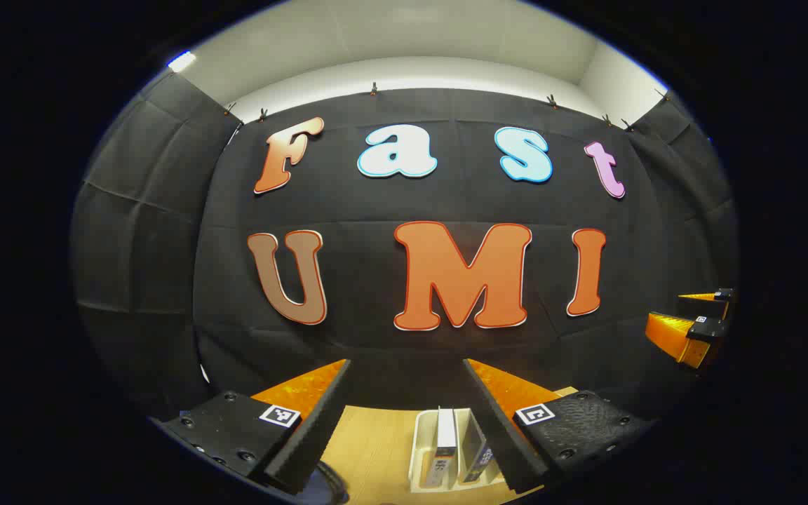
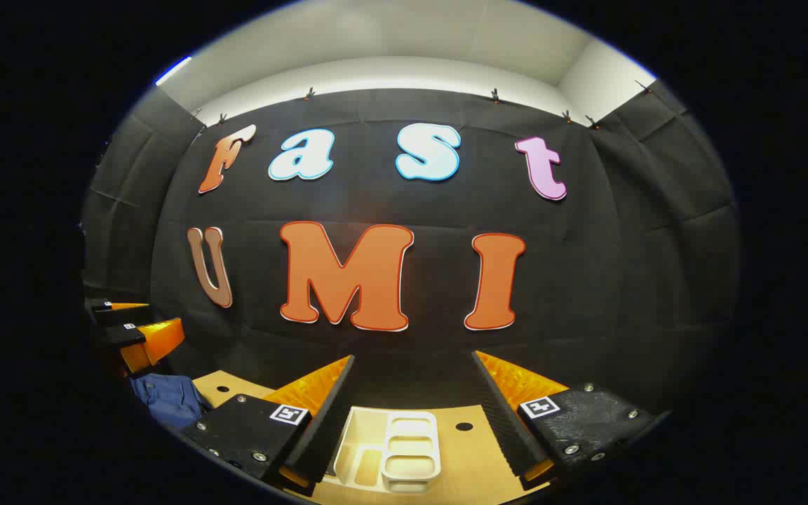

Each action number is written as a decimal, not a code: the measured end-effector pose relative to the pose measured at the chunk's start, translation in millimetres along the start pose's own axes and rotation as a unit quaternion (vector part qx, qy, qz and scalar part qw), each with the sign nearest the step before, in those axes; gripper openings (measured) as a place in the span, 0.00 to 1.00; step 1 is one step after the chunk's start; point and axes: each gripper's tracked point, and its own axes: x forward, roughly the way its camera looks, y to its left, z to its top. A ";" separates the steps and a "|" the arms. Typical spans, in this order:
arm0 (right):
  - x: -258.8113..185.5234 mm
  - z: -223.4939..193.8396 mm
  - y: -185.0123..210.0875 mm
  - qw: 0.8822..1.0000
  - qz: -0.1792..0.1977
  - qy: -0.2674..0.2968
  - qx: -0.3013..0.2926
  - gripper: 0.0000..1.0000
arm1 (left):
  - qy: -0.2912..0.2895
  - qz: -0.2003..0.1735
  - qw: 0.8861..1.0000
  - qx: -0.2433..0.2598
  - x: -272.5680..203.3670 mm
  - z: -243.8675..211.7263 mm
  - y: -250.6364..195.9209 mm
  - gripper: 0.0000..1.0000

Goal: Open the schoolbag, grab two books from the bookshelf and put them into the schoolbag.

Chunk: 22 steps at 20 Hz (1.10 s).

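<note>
We hold both grippers raised, spread and empty: left gripper (image 1: pixel 407 421) above the books (image 1: pixel 456 445), right gripper (image 2: pixel 411 421), probably pre-start.

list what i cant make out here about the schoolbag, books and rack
- Schoolbag: in the right gripper view, a blue fabric patch cut off by the left gripper and the image edge; open or zipped cannot be told.
- Books: left gripper view, low in the white rack; covers too small, count unsure.
- White rack: lower end cut off in both views.
</note>
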 end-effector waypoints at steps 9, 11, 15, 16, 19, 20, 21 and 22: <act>-0.2 -16.1 39.3 1.000 -0.013 0.022 -0.017 0.93 | 0.031 -0.043 0.998 -0.017 29.9 -33.9 17.1 0.98; 2.7 -17.7 42.3 1.000 -0.011 0.025 -0.010 0.93 | 0.027 -0.049 0.998 -0.021 31.0 -32.0 14.8 0.97; 11.3 -21.4 48.1 1.000 0.001 0.030 -0.004 0.94 | 0.023 -0.047 0.998 -0.019 29.9 -30.5 14.8 0.95; 12.3 -22.0 50.2 0.999 0.006 0.032 -0.003 0.94 | 0.023 -0.045 0.999 -0.020 30.2 -30.1 14.5 0.95; 16.7 -26.4 53.3 0.999 0.017 0.040 -0.001 0.94 | 0.028 -0.039 0.999 -0.024 30.1 -33.2 14.8 0.97; 17.2 -28.0 54.4 0.999 0.019 0.041 -0.002 0.94 | 0.030 -0.037 0.999 -0.024 30.3 -33.9 15.2 0.97; 19.0 -28.5 55.2 0.999 0.022 0.041 -0.004 0.94 | 0.031 -0.034 0.999 -0.026 29.7 -34.5 15.8 0.95; 18.9 -30.0 55.2 0.999 0.023 0.042 -0.009 0.94 | 0.033 -0.031 0.999 -0.023 29.6 -34.1 17.0 0.97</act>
